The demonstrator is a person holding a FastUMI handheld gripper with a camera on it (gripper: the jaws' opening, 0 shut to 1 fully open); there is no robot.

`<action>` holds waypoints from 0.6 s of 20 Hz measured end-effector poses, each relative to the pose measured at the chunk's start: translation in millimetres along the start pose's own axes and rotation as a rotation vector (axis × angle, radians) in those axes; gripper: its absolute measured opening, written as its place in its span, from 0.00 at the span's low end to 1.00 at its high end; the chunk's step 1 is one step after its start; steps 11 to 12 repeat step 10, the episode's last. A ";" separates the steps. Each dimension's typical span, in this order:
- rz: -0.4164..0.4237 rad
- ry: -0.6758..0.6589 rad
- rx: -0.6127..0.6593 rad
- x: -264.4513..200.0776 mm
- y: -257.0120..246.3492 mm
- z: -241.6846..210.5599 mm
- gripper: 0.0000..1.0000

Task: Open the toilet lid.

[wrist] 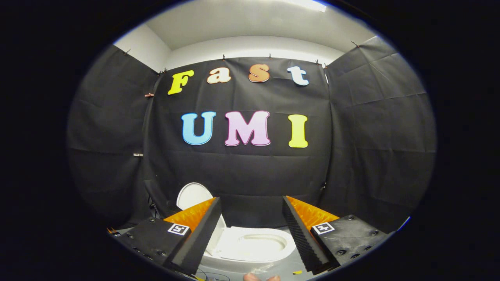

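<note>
A white toilet (250,249) stands on the floor below and ahead of my fingers, its bowl and seat rim showing between them. Its white lid (193,195) stands raised, upright behind the left fingertip and partly hidden by it. My gripper (252,203) is open, its two black ribbed fingers (201,234) wide apart with orange backs, and nothing is between them. The fingers hang above the toilet without touching it.
Black cloth walls close the booth behind and on both sides of the toilet. A person's fingertips (261,277) show just under the gripper. Thin cables (207,275) lie on the grey floor in front of the toilet.
</note>
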State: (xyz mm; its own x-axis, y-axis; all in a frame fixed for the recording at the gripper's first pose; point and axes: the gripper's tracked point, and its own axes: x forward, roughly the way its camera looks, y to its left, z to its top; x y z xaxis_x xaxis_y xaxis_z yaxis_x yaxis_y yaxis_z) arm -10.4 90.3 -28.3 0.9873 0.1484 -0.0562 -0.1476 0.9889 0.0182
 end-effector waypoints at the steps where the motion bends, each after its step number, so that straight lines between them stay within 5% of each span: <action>1: -0.015 -0.008 0.010 0.0 -7.5 1.6 0.98; 12: -0.049 -0.043 -0.007 -6.4 -27.8 15.6 0.98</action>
